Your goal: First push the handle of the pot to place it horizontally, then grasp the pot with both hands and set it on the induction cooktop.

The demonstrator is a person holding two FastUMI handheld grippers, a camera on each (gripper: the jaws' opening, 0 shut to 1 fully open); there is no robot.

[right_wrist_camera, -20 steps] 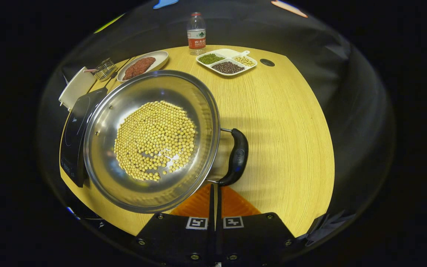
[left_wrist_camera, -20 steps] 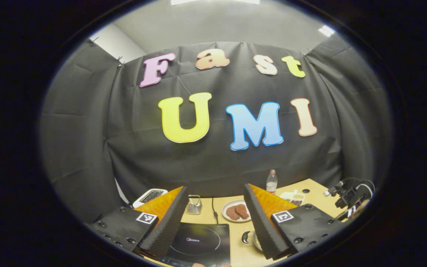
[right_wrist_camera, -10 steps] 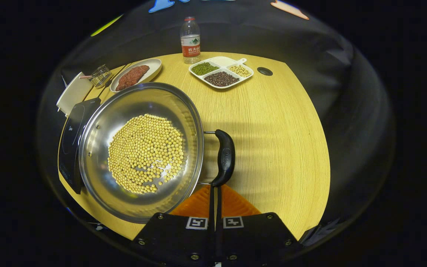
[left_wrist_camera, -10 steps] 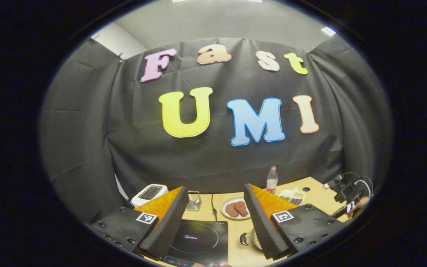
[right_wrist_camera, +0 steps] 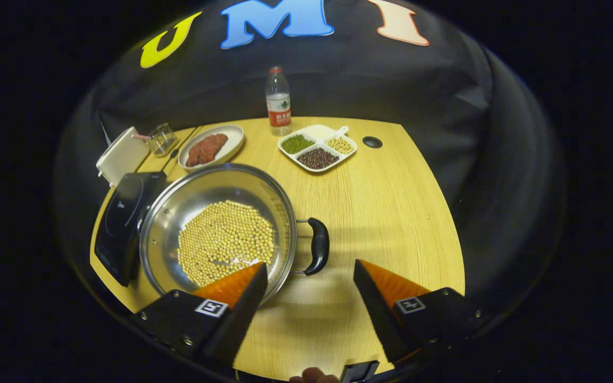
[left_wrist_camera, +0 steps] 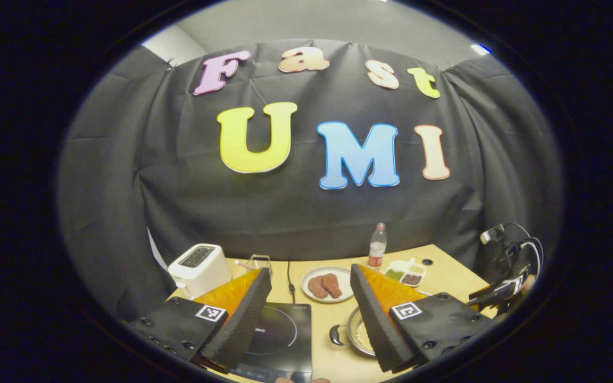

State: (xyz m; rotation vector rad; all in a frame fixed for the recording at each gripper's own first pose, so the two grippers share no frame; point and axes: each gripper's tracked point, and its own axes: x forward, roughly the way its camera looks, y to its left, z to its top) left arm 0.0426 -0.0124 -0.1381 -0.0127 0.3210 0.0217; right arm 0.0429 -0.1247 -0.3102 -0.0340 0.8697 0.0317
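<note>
A steel pot (right_wrist_camera: 216, 234) holding yellow beans sits on the wooden table, its rim next to the black induction cooktop (right_wrist_camera: 120, 223) on its left. The pot's right handle (right_wrist_camera: 318, 254) points toward my right gripper (right_wrist_camera: 309, 290), which is open and hangs just short of it, nothing between its fingers. In the left gripper view the left gripper (left_wrist_camera: 309, 311) is open above the cooktop (left_wrist_camera: 280, 338), and the pot (left_wrist_camera: 357, 335) with its left handle (left_wrist_camera: 334, 335) lies partly behind the right finger. The right gripper (left_wrist_camera: 503, 290) shows at that view's far right.
A plate of meat (right_wrist_camera: 209, 149), a water bottle (right_wrist_camera: 278, 103) and a divided tray of beans (right_wrist_camera: 317, 151) stand at the back of the table. A white toaster (left_wrist_camera: 198, 268) and a wire holder (right_wrist_camera: 162, 138) sit at the back left. Bare table (right_wrist_camera: 391, 213) lies right of the pot.
The right gripper has opened from shut and drawn back from the pot's right handle. The left gripper view has tilted down, showing more of the table and pot.
</note>
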